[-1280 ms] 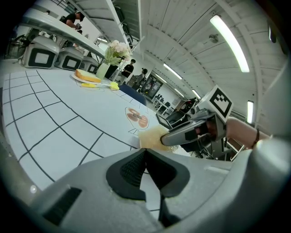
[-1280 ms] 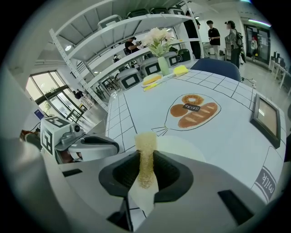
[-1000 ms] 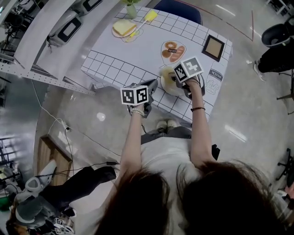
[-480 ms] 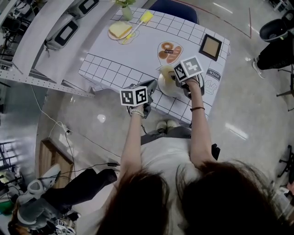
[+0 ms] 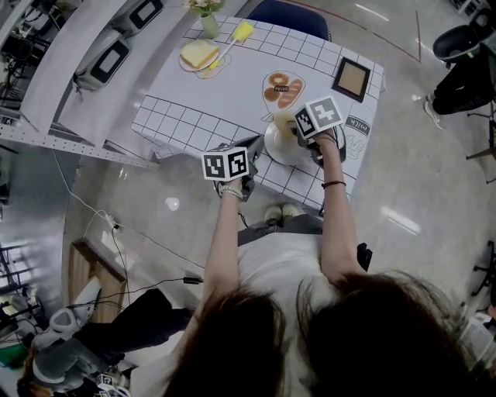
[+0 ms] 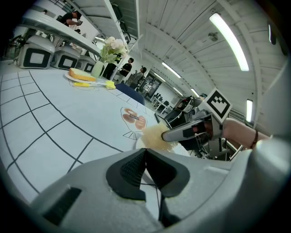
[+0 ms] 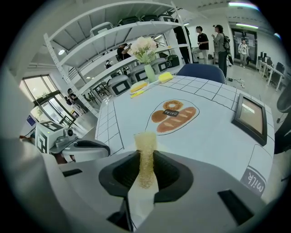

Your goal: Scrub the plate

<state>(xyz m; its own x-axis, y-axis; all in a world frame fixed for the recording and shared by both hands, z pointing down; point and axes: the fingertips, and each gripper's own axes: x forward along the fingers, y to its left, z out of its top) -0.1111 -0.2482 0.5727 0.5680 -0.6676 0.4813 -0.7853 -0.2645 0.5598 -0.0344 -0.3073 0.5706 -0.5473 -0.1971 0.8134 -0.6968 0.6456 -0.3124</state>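
Head view shows little change from the earlier frames. The white tablecloth with black grid lines (image 5: 194,116) has drifted slightly left in the picture. Both grippers keep their places at its near edge, and a little more bare face of the round white plate (image 5: 277,146) shows. The plate lies on the cloth at the table's near edge, between the two grippers.

The right gripper (image 7: 146,158) has its jaws clamped on a strip of coarse yellow sponge (image 7: 146,141). The sponge's free end sticks out past the jaws and lies at the plate's far rim. The left gripper (image 6: 145,150) has its jaws closed tip to tip, right at the plate's left rim; whether the rim is pinched between them cannot be told.

Beyond the plate are a bread picture printed on the cloth (image 5: 283,87) and a square brown frame (image 5: 351,76) near the right corner. At the far end are a slab of bread on a small plate (image 5: 199,56), a yellow-headed tool (image 5: 236,35) and a pale green vase of flowers (image 5: 209,25). A blue chair (image 5: 291,15) stands behind the table. The right gripper's marker cube covers the plate's right side.

Both bare forearms reach straight forward from the body. The right hand (image 5: 329,146) is over the plate's right side, and the left hand (image 5: 232,184) is just off the table's edge.
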